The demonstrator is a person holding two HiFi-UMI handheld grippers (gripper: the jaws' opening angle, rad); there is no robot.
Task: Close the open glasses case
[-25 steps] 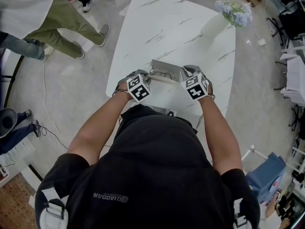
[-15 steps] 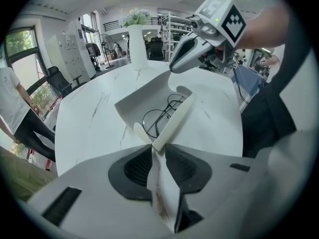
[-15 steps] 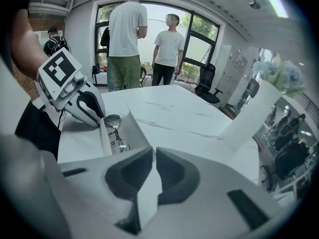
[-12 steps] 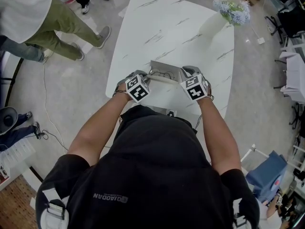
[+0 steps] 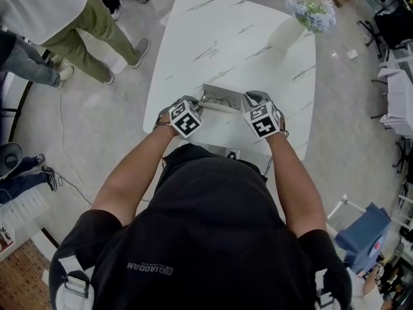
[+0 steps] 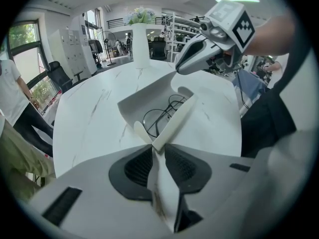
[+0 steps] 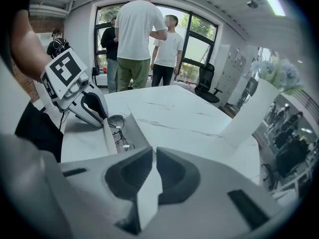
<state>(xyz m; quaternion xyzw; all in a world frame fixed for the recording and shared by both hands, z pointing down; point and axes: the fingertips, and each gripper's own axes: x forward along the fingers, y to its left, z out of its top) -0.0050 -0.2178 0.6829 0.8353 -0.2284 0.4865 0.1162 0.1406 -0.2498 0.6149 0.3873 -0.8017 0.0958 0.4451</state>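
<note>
While open, glasses case point(image 5: 222, 99) sits toward near edge of table point(image 5: 219, 37), spectacles point(image 6: 162, 116) inside. Likely light; thin stiff flaps, creasable. Left gripper point(image 6: 158, 151), right gripper point(image 7: 152, 158) each clenched on end flap; sound hold.

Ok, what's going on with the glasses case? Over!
Left gripper and right gripper both shut on the glasses case, one at each end. Case open, glasses inside. Vase well away, nothing blocking.

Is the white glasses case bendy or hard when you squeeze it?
Probably bendy: the glasses case has thin walls folding at creases where the left gripper pinches it. It likely feels light. The wire glasses inside look fragile.
</note>
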